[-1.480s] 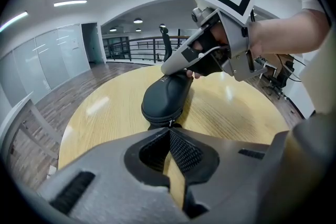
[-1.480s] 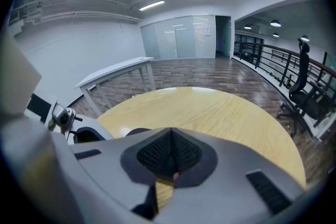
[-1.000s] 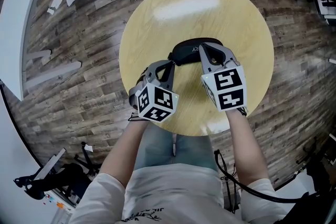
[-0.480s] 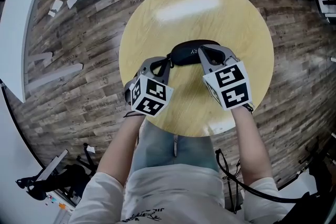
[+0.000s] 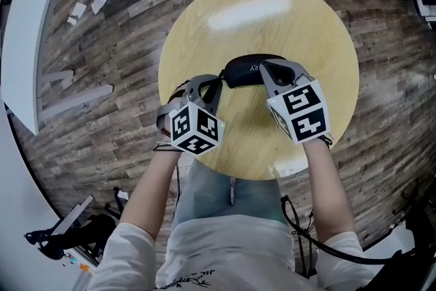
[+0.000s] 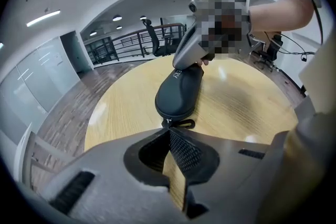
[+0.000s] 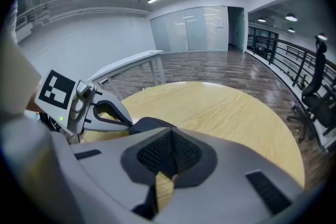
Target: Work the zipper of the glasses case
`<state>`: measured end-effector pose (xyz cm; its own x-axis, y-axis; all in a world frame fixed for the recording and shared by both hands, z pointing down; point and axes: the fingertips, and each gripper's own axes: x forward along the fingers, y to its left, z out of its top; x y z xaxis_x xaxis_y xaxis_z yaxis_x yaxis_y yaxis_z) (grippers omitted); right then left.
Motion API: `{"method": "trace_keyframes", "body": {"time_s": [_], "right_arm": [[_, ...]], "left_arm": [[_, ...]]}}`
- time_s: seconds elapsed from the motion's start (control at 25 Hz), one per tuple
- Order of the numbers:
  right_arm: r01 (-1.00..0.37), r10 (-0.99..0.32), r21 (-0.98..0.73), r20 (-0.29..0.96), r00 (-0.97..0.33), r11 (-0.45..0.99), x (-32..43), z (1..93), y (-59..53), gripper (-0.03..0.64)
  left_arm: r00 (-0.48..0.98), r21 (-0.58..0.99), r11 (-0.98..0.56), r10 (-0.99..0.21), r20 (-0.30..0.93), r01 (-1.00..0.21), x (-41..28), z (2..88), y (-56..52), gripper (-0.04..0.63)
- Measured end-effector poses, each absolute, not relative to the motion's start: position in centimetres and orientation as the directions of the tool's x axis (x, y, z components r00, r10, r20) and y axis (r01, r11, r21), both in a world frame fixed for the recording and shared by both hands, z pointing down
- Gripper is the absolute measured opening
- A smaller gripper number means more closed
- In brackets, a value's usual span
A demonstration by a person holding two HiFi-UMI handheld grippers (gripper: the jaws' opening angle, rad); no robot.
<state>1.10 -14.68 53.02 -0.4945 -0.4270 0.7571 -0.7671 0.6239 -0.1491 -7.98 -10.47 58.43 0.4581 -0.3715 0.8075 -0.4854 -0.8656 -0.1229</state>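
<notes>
Wood-plank floor (image 5: 102, 119) lies all around, and in the middle of it stands the round pale wooden desk (image 5: 259, 17) I am working at. My two forearms reach over its near edge, one to each side.

My right tongs (image 5: 263, 69) come in over the right end of the glasses case (image 5: 242, 69). In the right gripper view their ribbed pads sit together along a closed line, with the dark case showing just past the tips on the left, so the tongs are closed and bearing on that end of the case.

My left tongs (image 5: 218, 82) point at the case's left end. In the left gripper view their tips meet, with only a sliver of desk showing lower down behind the pads.

The case itself is black, long and rounded, lying flat near the middle of the desk between my two tongs, pale lettering on its top.

Its zipper pull (image 6: 181, 123), a small black loop, lies on the desk right at the tips of my left tongs; I cannot tell whether they pinch it
</notes>
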Motion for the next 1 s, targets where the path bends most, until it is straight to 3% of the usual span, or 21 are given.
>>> {"method": "trace_keyframes", "body": {"time_s": [0.24, 1.0], "right_arm": [[-0.763, -0.425, -0.149, 0.756, -0.498, 0.629, 1.1, 53.0, -14.7, 0.002], [-0.735, -0.398, -0.132, 0.771, -0.498, 0.665, 0.7, 52.9, -14.2, 0.002]], "left_arm": [[0.450, -0.174, -0.903, -0.354, 0.820, -0.393, -8.1, 58.5, -11.0, 0.003], [0.422, -0.254, -0.921, -0.364, 0.831, -0.294, -8.1, 58.1, -13.0, 0.002]]}}
